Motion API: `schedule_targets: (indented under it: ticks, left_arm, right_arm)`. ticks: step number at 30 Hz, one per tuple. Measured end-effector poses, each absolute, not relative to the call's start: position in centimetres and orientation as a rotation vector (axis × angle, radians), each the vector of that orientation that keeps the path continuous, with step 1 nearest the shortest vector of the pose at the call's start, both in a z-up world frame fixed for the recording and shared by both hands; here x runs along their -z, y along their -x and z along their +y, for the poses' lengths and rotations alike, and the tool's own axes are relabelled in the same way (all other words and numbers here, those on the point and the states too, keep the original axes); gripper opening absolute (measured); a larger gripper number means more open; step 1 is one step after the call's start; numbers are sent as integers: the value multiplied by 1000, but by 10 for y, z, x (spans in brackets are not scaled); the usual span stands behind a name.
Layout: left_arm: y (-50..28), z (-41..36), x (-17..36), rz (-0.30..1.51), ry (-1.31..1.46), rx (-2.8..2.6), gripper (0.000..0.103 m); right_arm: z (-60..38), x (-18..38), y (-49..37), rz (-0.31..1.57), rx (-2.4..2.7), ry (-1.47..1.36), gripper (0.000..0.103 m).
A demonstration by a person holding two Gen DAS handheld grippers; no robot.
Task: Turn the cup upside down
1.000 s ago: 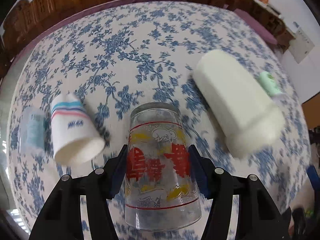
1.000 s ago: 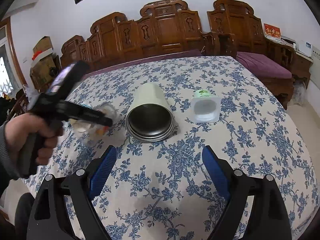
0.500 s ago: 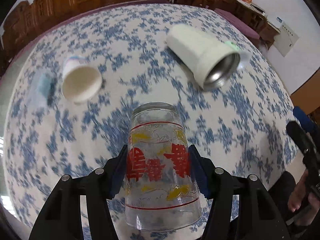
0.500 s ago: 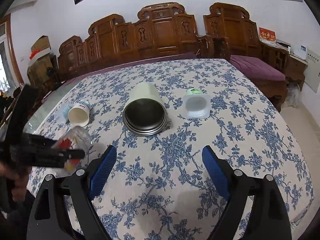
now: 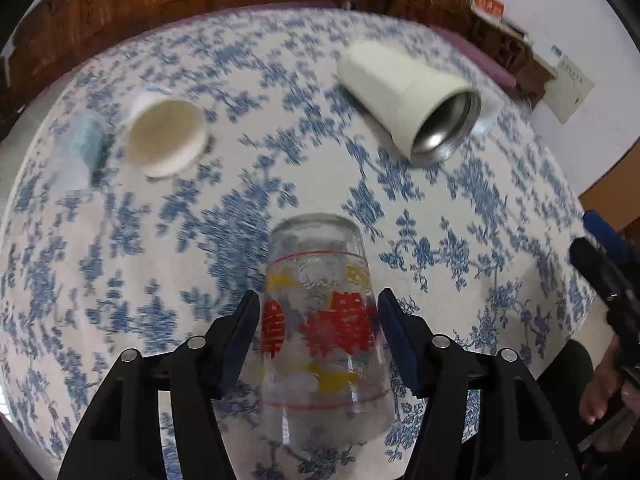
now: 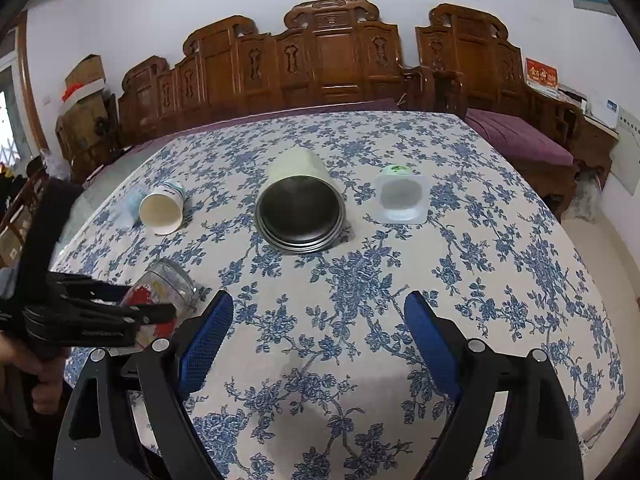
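My left gripper [image 5: 318, 316] is shut on a clear glass cup [image 5: 320, 320] with red and yellow print. The cup's closed base points away from the camera and its open mouth faces me. In the right wrist view the same cup [image 6: 164, 284] is tilted low over the table's near left corner, held by the left gripper [image 6: 160, 312]; I cannot tell whether it touches the cloth. My right gripper [image 6: 318, 336] is open and empty above the near part of the blue floral tablecloth [image 6: 360, 280].
A cream metal tumbler [image 6: 300, 208] lies on its side at mid-table, also in the left wrist view [image 5: 412, 108]. A paper cup [image 6: 162, 210] and a clear plastic cup [image 6: 128, 204] lie at the left. A square plastic tub [image 6: 402, 200] lies to the right. Carved wooden chairs [image 6: 320, 64] stand behind.
My left gripper has carried the glass cup down and back towards the near left corner of the table, swinging its view away from the cloth. The right gripper has hardly moved.
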State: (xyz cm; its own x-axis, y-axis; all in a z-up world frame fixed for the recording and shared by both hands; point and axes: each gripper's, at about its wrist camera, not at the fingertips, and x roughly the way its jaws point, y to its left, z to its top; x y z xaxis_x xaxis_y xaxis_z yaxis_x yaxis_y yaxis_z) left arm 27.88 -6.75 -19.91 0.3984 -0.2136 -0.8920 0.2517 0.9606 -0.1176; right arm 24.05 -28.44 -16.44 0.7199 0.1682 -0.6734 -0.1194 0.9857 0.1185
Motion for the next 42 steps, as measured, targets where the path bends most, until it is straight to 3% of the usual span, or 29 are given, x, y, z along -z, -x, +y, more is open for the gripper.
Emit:
schedule_targets:
  ticks: [5,12,30,42]
  left_arm:
    - [-265,-37,168,1017,8,278,72]
    - [-257,13,143,880,29,186,95]
    - [-255,75,141,777,73,59,95]
    - [-255,81,140,772,86,56,95]
  right_arm:
    - [-267,159,-245,754,-181,-59,89]
    - [-224,160,-260,798,-248,-70,89]
    - [-146,216,-323,1132,-345,-260,69]
    - [-132,231,-348,1255,-297,-255,64]
